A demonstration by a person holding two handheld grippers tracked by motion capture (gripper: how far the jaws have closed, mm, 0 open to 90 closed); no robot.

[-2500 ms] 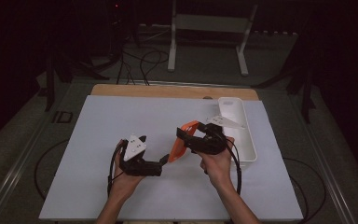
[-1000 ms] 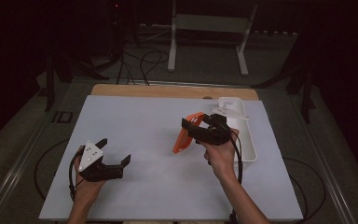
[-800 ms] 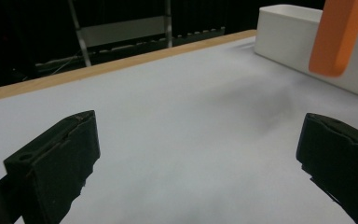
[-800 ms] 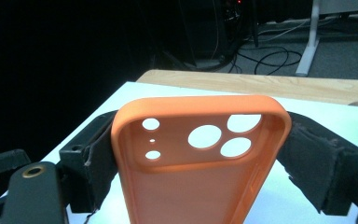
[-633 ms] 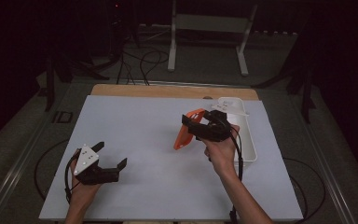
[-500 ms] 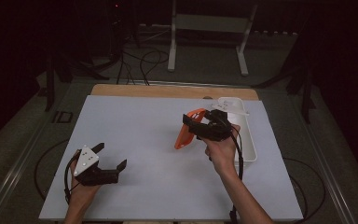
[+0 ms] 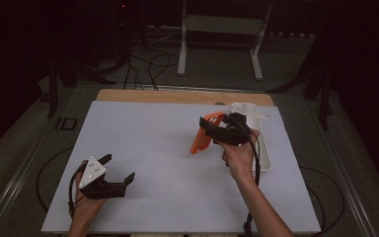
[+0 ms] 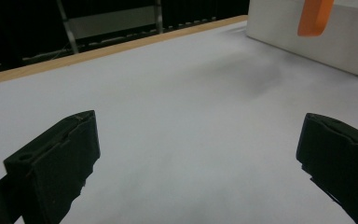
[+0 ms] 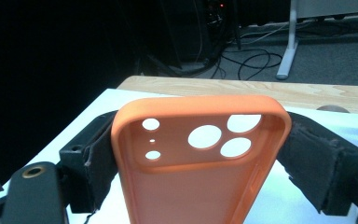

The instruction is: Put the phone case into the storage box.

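From above, right gripper (image 7: 216,132) pinches an orange case (image 7: 203,137) over the mat (image 7: 153,138), beside the tray (image 7: 265,160); left gripper (image 7: 113,168) rests spread, well apart. Left gripper view: case (image 8: 313,16) hangs far ahead. Right gripper view: case (image 9: 200,163) clamped across its width, long axis along the jaws.

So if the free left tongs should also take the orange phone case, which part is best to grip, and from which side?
Probably the lower long edges of the orange phone case, approached from the left. The right tongs already clamp its two sides near the camera holes, leaving the lower end hanging free above the table. The left tongs are open.
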